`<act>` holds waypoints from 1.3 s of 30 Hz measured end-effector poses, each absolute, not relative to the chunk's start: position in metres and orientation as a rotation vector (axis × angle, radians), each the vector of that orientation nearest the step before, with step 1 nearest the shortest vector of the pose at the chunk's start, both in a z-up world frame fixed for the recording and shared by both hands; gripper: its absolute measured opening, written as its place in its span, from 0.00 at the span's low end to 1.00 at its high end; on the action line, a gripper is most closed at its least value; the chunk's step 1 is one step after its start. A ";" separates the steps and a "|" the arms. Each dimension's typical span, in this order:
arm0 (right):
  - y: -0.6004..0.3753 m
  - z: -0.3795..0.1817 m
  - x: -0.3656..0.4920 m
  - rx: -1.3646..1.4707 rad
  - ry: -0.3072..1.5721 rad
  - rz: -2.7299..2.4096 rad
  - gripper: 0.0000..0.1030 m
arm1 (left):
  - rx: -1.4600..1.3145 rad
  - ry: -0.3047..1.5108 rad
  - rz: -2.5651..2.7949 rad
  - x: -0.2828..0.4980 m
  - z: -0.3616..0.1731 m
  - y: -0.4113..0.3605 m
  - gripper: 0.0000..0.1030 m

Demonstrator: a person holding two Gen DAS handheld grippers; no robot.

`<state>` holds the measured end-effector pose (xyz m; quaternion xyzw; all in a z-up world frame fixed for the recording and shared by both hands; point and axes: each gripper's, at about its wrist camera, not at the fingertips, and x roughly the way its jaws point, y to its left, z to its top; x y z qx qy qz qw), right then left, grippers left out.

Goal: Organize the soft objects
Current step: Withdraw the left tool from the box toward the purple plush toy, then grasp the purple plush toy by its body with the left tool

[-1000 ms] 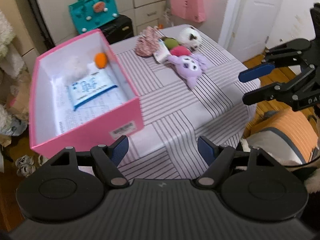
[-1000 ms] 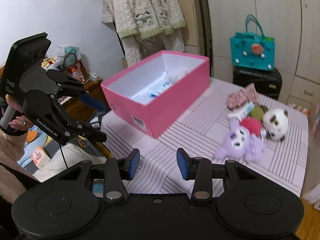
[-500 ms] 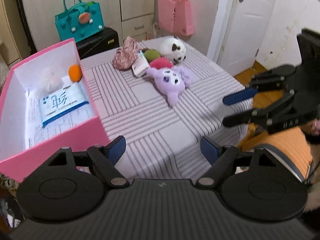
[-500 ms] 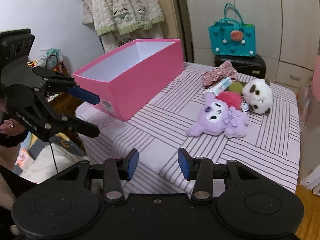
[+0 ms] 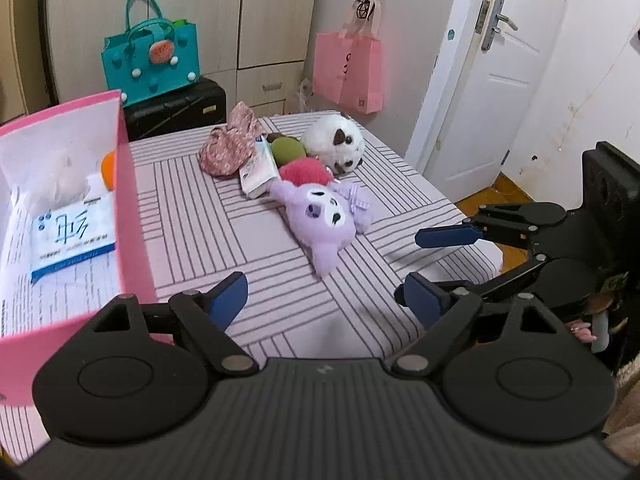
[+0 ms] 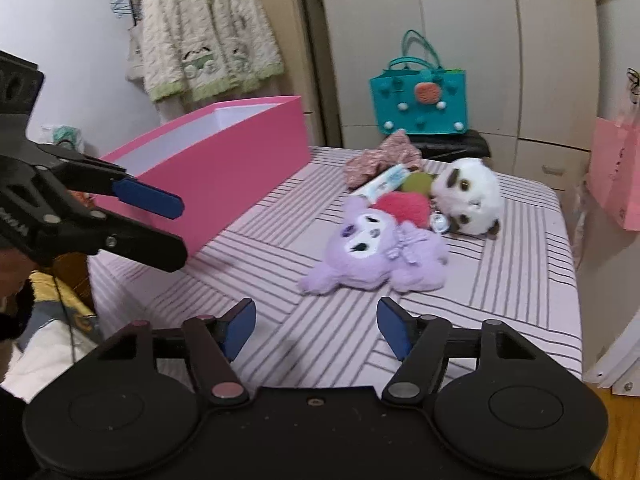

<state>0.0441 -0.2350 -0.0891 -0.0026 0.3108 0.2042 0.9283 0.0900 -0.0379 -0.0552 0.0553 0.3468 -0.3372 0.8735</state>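
One pink box point(image 5: 132, 216) stands at nine o'clock on the striped counter point(image 5: 256, 240), open at the top and white inside. In it lie one blue-and-white tissue pack point(image 5: 74, 236), one orange ball point(image 5: 107, 164) and one pale fluffy thing point(image 5: 44, 176) too blurred to name.

Outside the box, six soft things cluster toward twelve o'clock, touching one another. One purple plush toy point(image 5: 324, 216) lies face up, nearest the grippers, with a white face patch, dark eyes and a checked bow point(image 5: 354, 196). At its head sits one pink-red pompom point(image 5: 306, 170), beyond that one olive-green pompom point(image 5: 286, 150), and at one o'clock one round white plush point(image 5: 334, 146) with dark brown patches. At eleven o'clock lies one crumpled floral cloth pouch point(image 5: 232, 144), with one small tissue pack point(image 5: 258, 170) leaning against it.

The left gripper point(image 5: 324, 296) hangs over the counter's near edge, jaws wide apart with nothing between them; they have just been opening. The right gripper point(image 6: 316, 330) points at the purple plush from the counter's three o'clock side, jaws spread and empty, having just been opening too. Each gripper shows in the other's view: the right one point(image 5: 432, 268) at three o'clock, the left one point(image 6: 160, 224) at nine o'clock in front of the box.

Behind the counter stand one teal tote bag point(image 5: 150, 62) on a black case point(image 5: 176, 110) and one pink paper bag point(image 5: 348, 70) hanging by a white door point(image 5: 500, 80).
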 end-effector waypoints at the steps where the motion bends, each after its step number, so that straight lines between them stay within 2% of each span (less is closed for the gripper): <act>1: -0.236 -0.092 0.046 -0.007 0.633 0.407 0.72 | 0.120 0.721 -0.706 0.092 -0.056 -0.041 0.83; 3: -0.239 -0.096 0.051 -0.002 0.626 0.399 0.83 | 0.123 0.713 -0.711 0.094 -0.059 -0.046 0.84; 5: -0.242 -0.101 0.054 0.014 0.614 0.396 0.87 | 0.117 0.707 -0.718 0.097 -0.061 -0.050 0.86; 15: -0.248 -0.115 0.074 0.044 0.577 0.369 0.87 | 0.063 0.644 -0.716 0.117 -0.077 -0.065 0.92; 20: -0.253 -0.115 0.082 0.026 0.531 0.357 0.87 | 0.021 0.642 -0.689 0.134 -0.084 -0.072 0.92; 29: -0.249 -0.118 0.105 -0.032 0.618 0.345 0.87 | 0.009 0.606 -0.622 0.156 -0.101 -0.091 0.89; 34: -0.246 -0.123 0.119 -0.034 0.654 0.344 0.87 | -0.035 0.631 -0.617 0.167 -0.109 -0.091 0.86; 38: -0.245 -0.127 0.125 -0.014 0.672 0.350 0.89 | -0.050 0.660 -0.616 0.173 -0.116 -0.093 0.71; 39: -0.245 -0.128 0.126 -0.009 0.674 0.348 0.90 | -0.053 0.671 -0.619 0.174 -0.119 -0.093 0.65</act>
